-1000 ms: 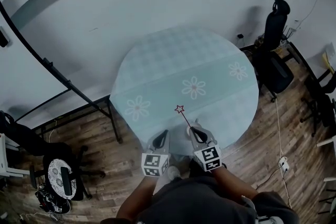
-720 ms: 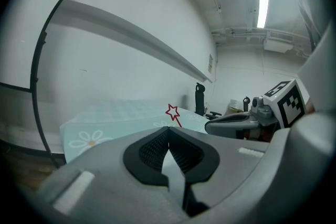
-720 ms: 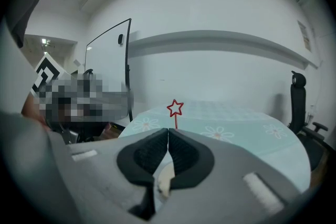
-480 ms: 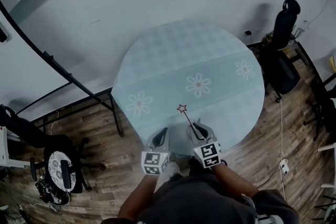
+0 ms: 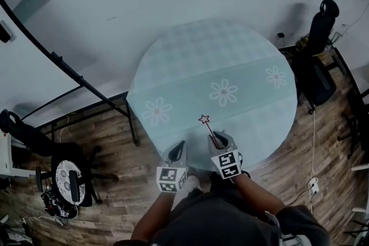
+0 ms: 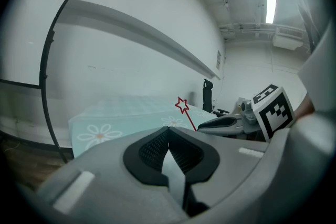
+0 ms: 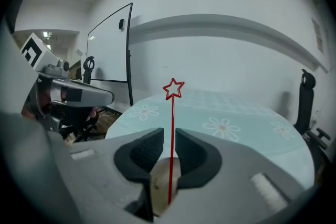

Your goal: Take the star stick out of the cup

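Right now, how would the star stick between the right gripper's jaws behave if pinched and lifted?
The star stick is a thin straight rod, so probably light and fairly stiff. Being narrow and smooth-looking, it could slip or pivot between the right gripper's parted jaws. Its outline star may bend easily.

Round pale teal flowered table (image 5: pixel 213 60) bare on far side, free passage. Thin red star stick (image 7: pixel 172 113) occupies right gripper's (image 7: pixel 168 136) jaw gap; left gripper (image 5: pixel 179 146) close beside.

Matt tablecloth (image 5: pixel 196 60), wooden floor (image 5: pixel 104 135)
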`<state>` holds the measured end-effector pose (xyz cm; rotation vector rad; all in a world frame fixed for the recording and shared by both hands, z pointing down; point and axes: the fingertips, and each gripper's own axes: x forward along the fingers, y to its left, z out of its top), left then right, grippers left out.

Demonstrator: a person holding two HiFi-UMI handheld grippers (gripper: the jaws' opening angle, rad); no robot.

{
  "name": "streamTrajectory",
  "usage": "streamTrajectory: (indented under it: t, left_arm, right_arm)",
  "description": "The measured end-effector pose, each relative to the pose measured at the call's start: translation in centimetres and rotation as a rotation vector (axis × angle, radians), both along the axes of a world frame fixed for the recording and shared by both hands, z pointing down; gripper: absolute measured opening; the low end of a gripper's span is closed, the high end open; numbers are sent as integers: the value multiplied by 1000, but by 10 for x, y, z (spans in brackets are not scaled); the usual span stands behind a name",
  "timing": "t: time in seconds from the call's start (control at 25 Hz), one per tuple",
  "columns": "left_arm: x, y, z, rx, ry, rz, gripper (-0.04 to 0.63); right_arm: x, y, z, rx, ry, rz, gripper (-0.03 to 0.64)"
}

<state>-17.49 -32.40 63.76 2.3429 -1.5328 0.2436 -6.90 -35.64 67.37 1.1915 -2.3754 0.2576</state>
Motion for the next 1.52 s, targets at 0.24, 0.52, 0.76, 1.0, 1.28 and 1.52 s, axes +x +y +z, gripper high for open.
streamTrajectory:
  t: [0.24, 0.52, 0.76, 1.0, 1.28, 1.52]
  left_arm:
    - [-14, -8, -3, 6, -5, -41, 5]
    - [-17, -6, -4, 5, -5, -56, 6]
    - [-11, 0, -4, -3, 0, -53, 5]
    - [-9, 1, -2, -4, -3, -53, 5]
    - [-12, 4, -2, -3, -6, -51, 5]
    - [-7, 5, -7, 11, -3, -33, 5]
  right_arm:
    - [-3, -4, 3, 0, 22, -2, 55]
    - [-3, -6, 7, -27, 50, 0, 55]
    - [2, -11, 6, -20, 96, 4, 54]
    - [3, -7, 8, -28, 114, -9, 25]
    - [4, -4, -2, 7, 93, 14, 21]
    - [9, -4, -29, 68, 33, 60, 21]
